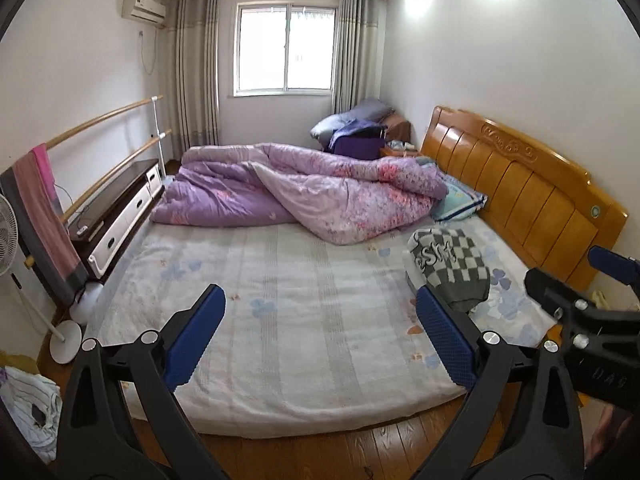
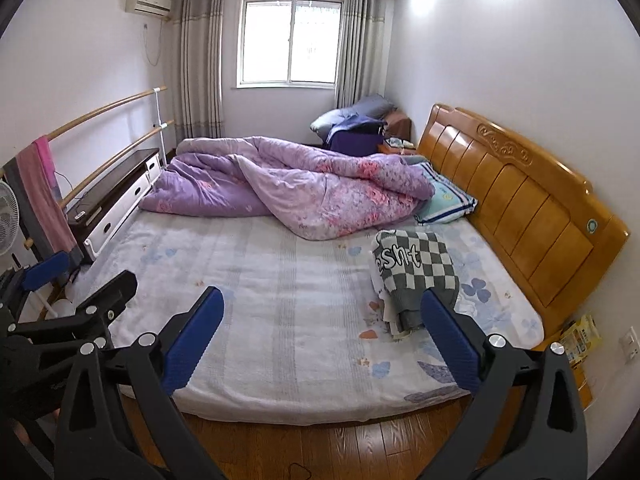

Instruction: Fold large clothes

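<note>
Room: bedroom, wood floor, window [image 1: 285,49] at the far wall.
Bed [image 1: 280,320]: pale floral sheet, wooden headboard [image 1: 520,184] on the right.
Quilt [image 1: 304,188]: purple, bunched along the far side.
Sweater [image 2: 416,276]: grey-white checked, folded, lying on the sheet near the headboard.
Left gripper [image 1: 320,336]: jaws spread, nothing held, above the near bed edge.
Right gripper [image 2: 324,336]: jaws spread, nothing held, just short of the sweater.
</note>
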Motion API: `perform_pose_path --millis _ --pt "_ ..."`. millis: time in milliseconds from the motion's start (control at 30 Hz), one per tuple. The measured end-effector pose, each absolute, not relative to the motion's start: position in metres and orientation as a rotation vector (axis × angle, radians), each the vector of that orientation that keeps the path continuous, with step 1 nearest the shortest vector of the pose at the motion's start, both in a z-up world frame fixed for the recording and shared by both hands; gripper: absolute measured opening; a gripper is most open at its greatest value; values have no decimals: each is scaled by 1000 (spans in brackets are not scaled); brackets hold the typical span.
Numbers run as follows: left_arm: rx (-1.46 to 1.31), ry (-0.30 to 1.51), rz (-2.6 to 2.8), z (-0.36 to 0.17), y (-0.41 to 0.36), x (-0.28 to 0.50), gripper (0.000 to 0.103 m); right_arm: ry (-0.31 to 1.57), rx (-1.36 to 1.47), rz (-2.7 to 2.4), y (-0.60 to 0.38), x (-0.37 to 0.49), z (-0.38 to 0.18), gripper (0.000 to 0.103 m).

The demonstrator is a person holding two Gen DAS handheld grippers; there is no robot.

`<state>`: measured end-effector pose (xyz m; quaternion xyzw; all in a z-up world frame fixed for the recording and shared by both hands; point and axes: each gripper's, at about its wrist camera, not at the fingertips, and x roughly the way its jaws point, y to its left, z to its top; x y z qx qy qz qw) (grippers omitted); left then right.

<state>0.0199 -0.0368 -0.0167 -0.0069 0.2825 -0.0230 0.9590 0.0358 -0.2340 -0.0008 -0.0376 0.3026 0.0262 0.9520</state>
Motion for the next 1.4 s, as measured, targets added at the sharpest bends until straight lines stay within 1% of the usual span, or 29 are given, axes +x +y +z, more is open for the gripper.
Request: perform_pose_path --millis 367,667,967,1400 --pt "15 469 -6 32 -24 -21 97 531 -74 75 -227 1 36 95" --pt "32 400 20 60 -20 -44 97 479 -68 80 -233 -11 57 95" --pt "25 368 38 67 -17 -44 97 465 -82 93 -231 -13 61 95" --pt "21 375 26 68 -10 -42 97 456 -79 89 -235 -9 62 95"
